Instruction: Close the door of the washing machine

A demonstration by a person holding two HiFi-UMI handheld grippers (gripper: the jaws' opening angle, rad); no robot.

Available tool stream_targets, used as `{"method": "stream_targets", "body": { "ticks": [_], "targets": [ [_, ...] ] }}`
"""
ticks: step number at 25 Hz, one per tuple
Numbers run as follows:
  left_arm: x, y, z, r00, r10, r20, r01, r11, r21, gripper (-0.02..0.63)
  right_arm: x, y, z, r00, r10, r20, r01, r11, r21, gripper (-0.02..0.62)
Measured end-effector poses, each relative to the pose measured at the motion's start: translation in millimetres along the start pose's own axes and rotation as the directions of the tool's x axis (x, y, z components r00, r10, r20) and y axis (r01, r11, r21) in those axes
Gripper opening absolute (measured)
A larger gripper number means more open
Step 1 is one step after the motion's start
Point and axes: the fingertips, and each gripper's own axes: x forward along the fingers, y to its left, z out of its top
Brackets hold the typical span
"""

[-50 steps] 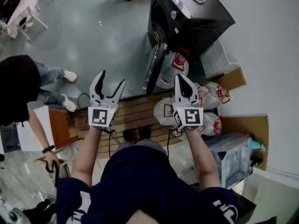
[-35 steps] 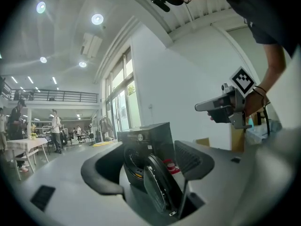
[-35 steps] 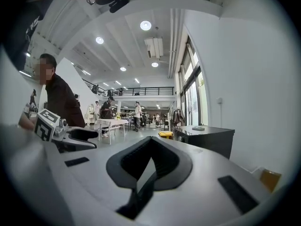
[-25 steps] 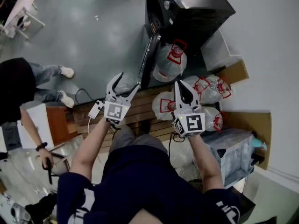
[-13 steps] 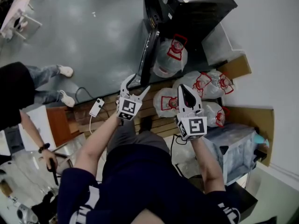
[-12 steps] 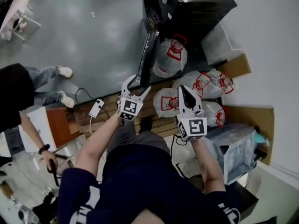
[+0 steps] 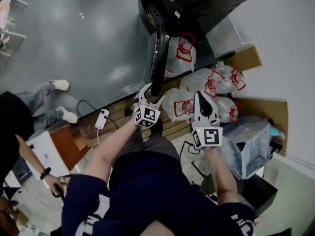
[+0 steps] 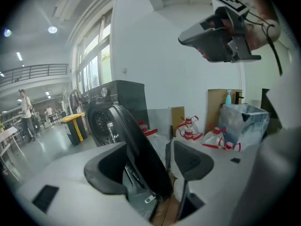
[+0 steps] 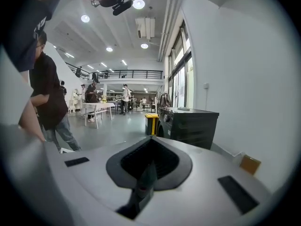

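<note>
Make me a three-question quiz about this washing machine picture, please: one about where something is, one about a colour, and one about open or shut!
1. Where is the edge of the open door?
A. Between the left gripper's jaws.
B. Shut against the machine.
C. On top of the machine.

2. What colour is the washing machine?
A. White.
B. Black.
C. Yellow.

3. How are the right gripper's jaws?
A. Wide apart.
B. Together, with nothing between them.
C. Shut on the door.

Answers:
1 A, the left gripper view shows the door edge between its parted jaws.
2 B, its body is black in every view.
3 B, the right gripper view shows them closed on nothing.
</note>
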Motion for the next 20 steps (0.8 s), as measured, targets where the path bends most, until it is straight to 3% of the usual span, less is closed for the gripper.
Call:
{"method": "stream_targets", "body": {
  "ticks": [9,20],
  "targets": [
    [-0.9,-9.6,-23.1,0.985,-0.157,-0.066,0.157,0.988,-0.009,0.301,19.1,18.9,26.5,0.984,-0.16,-0.076,0.162,0.987,0.009,0.02],
    [37.0,-12.4,-49.6,0.981,-0.012,-0.192,0.0,0.998,-0.063,0.255,25.6,-9.5,14.2,0.967,-0.196,-0.163,0.2,0.98,0.007,0.02]
  ]
}}
